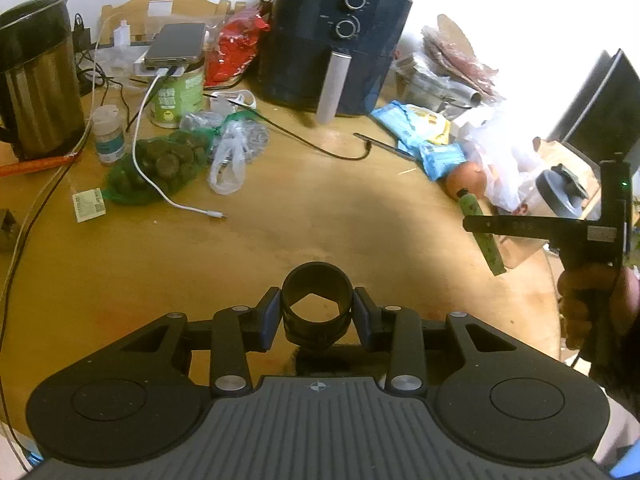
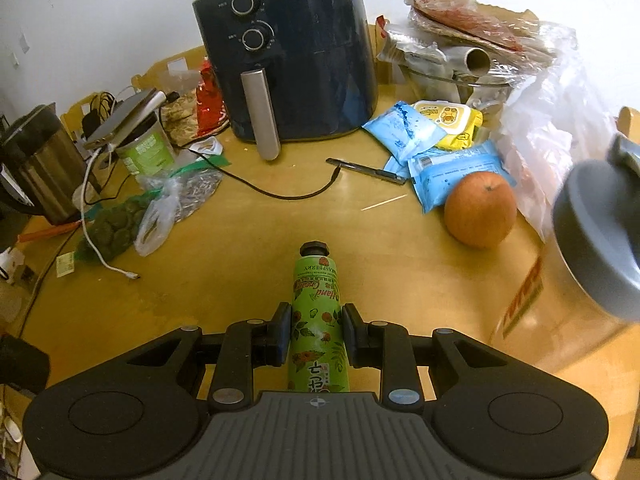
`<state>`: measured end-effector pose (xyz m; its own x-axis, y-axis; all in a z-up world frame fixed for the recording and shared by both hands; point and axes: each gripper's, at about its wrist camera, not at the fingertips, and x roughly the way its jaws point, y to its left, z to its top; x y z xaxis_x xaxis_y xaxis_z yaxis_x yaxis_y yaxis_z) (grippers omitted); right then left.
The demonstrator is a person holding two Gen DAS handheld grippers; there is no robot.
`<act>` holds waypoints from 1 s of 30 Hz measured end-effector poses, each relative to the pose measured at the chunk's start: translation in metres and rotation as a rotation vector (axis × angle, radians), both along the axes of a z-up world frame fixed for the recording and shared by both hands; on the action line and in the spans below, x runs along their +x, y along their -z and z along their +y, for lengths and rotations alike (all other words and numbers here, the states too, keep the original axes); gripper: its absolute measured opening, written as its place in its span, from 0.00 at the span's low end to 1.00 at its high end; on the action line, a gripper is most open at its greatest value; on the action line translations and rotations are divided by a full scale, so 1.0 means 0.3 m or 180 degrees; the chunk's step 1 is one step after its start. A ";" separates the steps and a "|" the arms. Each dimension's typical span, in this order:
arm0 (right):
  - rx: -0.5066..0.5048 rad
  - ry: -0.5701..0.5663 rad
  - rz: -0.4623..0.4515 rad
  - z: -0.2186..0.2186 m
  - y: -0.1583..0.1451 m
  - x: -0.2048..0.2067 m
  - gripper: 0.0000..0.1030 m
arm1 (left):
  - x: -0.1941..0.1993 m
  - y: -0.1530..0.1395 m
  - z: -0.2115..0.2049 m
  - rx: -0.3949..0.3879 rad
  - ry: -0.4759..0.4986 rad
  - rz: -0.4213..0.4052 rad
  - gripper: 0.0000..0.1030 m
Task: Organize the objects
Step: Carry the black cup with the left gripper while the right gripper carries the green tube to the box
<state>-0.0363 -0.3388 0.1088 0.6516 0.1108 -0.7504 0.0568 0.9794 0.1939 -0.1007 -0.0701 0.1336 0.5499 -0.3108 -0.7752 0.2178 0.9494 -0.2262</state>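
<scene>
My left gripper is shut on a short black hollow cylinder, held above the wooden table with its open end facing the camera. My right gripper is shut on a green hand cream tube whose black cap points away from me, over the table. From the left wrist view, that right gripper appears at the right edge, held by a hand, with the green tube hanging tilted in its fingers.
A dark air fryer stands at the back. An orange, blue wipe packets, plastic bags and a grey-lidded jar crowd the right. A kettle, green can with phone, net bag and cables fill the left.
</scene>
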 end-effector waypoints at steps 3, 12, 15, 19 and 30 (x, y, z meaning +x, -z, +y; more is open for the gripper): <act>0.0049 0.0019 -0.0037 -0.004 -0.023 -0.043 0.29 | -0.014 -0.008 -0.014 -0.0007 0.0036 -0.0017 0.36; 0.0243 -0.0009 -0.0211 0.007 -0.127 -0.167 0.29 | -0.054 -0.039 -0.073 0.0065 0.0264 -0.0068 0.36; 0.0323 -0.0032 -0.0252 0.016 -0.157 -0.211 0.29 | -0.073 -0.046 -0.095 0.0077 0.0370 -0.0068 0.36; 0.0403 -0.0093 -0.0271 0.035 -0.183 -0.261 0.29 | -0.097 -0.051 -0.116 0.0079 0.0473 -0.0054 0.36; 0.0520 -0.0255 -0.0166 0.082 -0.187 -0.376 0.29 | -0.171 -0.036 -0.206 0.0001 0.0737 0.0003 0.36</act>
